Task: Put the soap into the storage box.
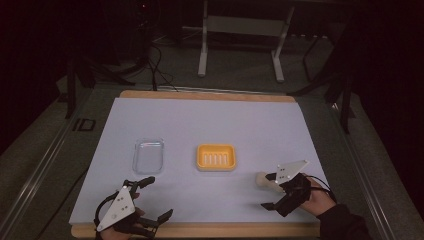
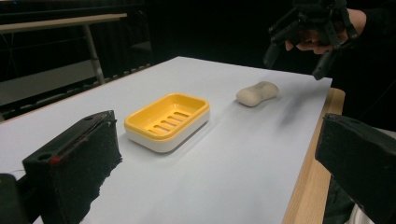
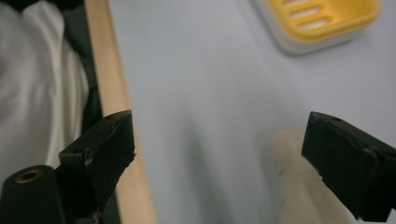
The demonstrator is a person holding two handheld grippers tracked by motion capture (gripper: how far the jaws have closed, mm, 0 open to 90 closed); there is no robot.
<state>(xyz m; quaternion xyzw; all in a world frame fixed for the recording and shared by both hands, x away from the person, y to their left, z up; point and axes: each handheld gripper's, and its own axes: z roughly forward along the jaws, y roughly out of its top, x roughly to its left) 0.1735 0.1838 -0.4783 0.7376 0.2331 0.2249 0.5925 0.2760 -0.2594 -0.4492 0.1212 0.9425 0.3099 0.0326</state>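
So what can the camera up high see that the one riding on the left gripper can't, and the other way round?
The high view alone takes in the clear plastic lid, the left gripper from above, and the floor and table legs beyond. The left gripper view alone gives a low side look at the dish's white base and that gripper's own jaws up close. Both show the yellow soap dish, the pale soap bar and the right gripper, open beside it.

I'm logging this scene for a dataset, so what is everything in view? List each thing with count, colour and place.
soap bar: 1, cream, on the sheet near the right gripper
soap dish: 1, yellow on a white base, mid-table
clear lid: 1, transparent, left of the soap dish
sheet: 1, pale lilac-white, covering the table
table: 1, wood-edged
frame: 1, white, on the floor behind
left gripper: 1, black, open, near edge
right gripper: 1, black, open, by the soap bar
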